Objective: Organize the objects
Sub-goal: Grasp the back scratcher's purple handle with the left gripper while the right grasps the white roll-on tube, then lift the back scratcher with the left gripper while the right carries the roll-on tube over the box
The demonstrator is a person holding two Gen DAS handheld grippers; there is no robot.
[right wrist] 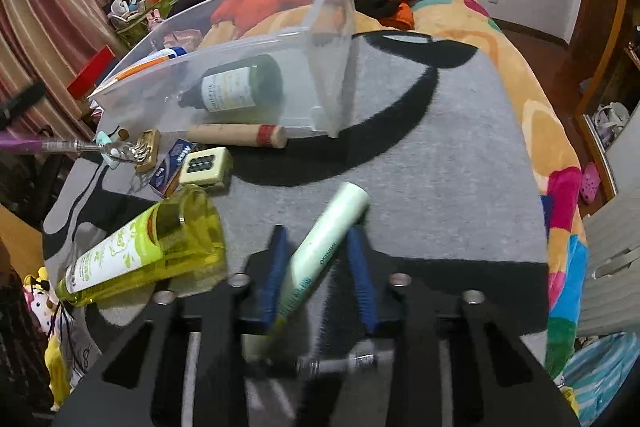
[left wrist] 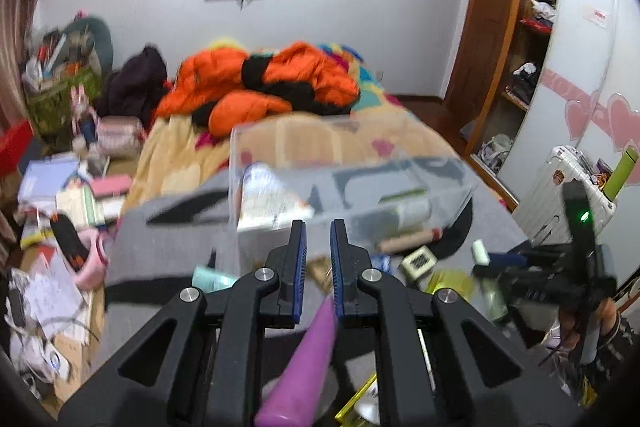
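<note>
Clear bin (right wrist: 256,39) on grey mat (right wrist: 440,147) on bed, open top. Inside: dark green bottle (right wrist: 240,83) lying on side; white tube (right wrist: 168,54) at far end; other contents blurred. Outside, touching bin front wall: wooden roller (right wrist: 236,135). Near it: tile (right wrist: 206,166), blue box (right wrist: 173,163), yellow bottle (right wrist: 148,247). Left gripper (left wrist: 318,239): jaws narrow, holding purple handle (left wrist: 304,359). Right gripper (right wrist: 316,247): jaws around pale green tube (right wrist: 320,251), pad contact unclear.

Your clear plastic bin (right wrist: 280,27) sits on the grey mat (right wrist: 420,155); dark green bottle (right wrist: 240,87) inside; wooden roller (right wrist: 240,135) before it.
</note>
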